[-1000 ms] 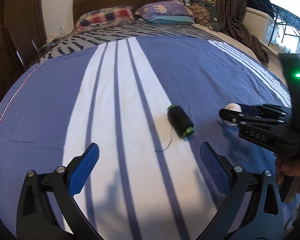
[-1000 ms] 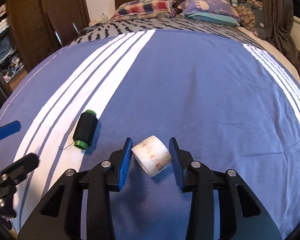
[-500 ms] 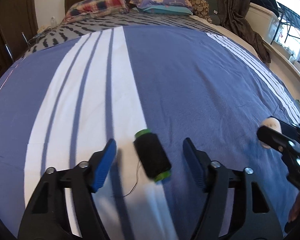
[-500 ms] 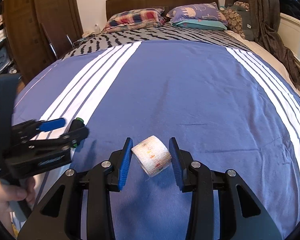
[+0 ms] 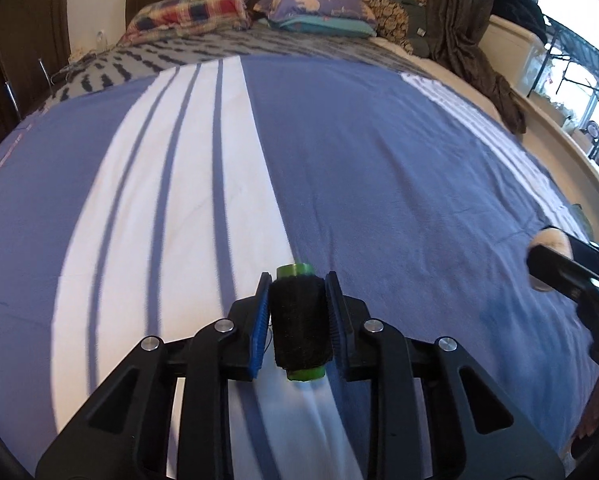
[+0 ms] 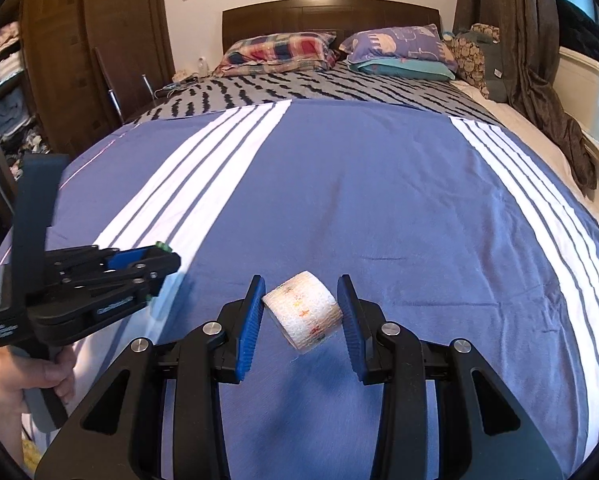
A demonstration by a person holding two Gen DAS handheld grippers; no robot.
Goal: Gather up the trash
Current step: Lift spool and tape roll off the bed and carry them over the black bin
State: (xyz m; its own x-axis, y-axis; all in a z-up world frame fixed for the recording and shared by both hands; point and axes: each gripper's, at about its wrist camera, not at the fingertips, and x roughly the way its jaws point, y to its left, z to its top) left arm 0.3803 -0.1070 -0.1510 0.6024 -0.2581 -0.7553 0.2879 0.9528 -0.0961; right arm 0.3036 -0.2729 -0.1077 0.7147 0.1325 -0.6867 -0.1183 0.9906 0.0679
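Note:
My left gripper is shut on a black thread spool with green ends, held over the blue and white striped bedspread. My right gripper is shut on a white patterned tape roll, held above the bedspread. In the left wrist view the right gripper shows at the right edge with the roll behind its tip. In the right wrist view the left gripper shows at the left, a green spool end peeking out at its tip.
Pillows and a dark headboard lie at the far end of the bed. A brown curtain hangs at the right, a wooden wardrobe stands at the left. A window ledge with a rack runs along the right.
My left gripper moved to the spool, closed on it and lifted it off the bedspread. My right gripper kept hold of the tape roll and rose a little.

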